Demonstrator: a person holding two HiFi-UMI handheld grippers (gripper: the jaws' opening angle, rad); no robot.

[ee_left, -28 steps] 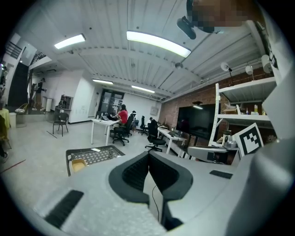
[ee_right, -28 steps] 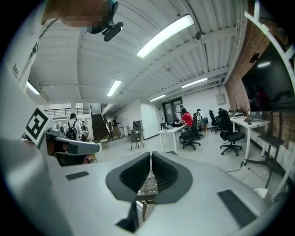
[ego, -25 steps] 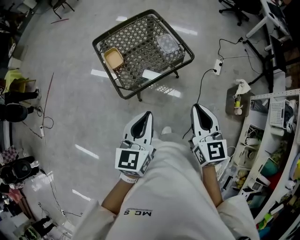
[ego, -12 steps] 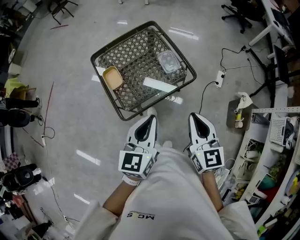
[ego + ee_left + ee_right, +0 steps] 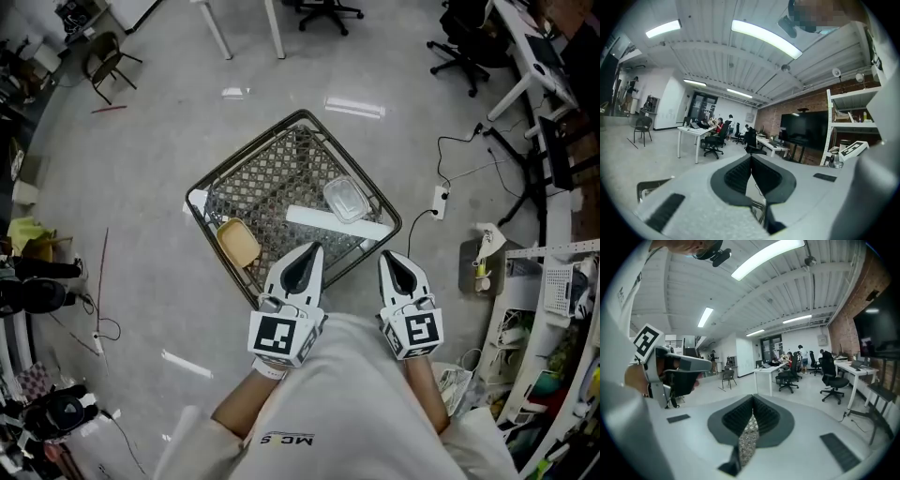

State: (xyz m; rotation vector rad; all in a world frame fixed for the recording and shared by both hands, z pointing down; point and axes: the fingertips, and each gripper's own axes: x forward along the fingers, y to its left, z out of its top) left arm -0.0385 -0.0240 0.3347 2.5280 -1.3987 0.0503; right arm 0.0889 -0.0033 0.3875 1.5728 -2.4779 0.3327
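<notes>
Had both grippers clenched and empty here: left gripper (image 5: pixel 313 249) with its tips pressed together over the near-right edge of the wire basket (image 5: pixel 199 201), right gripper (image 5: pixel 387 256) just outside that same edge, toward the right corner, tips likewise squeezed on nothing. Got mostly room and ceiling in both gripper views, plus a sliver of mesh below the pads. Nearest stuff: white strip (image 5: pixel 337 223) lying along the near-right edge, just ahead of both noses; tan tub (image 5: pixel 238 244) by the near-left edge, just beside the left gripper; clear plastic box (image 5: pixel 347 198) further in, toward the right corner. Probably would have paid to tip the noses down first and get the basket's contents properly into both gripper views. Also would have spread the jaws before dropping in, not after, and kept well off the wire rim. Reckoned the flat strip fiddly on mesh, so likely best pinched across its short side rather than scooped.
</notes>
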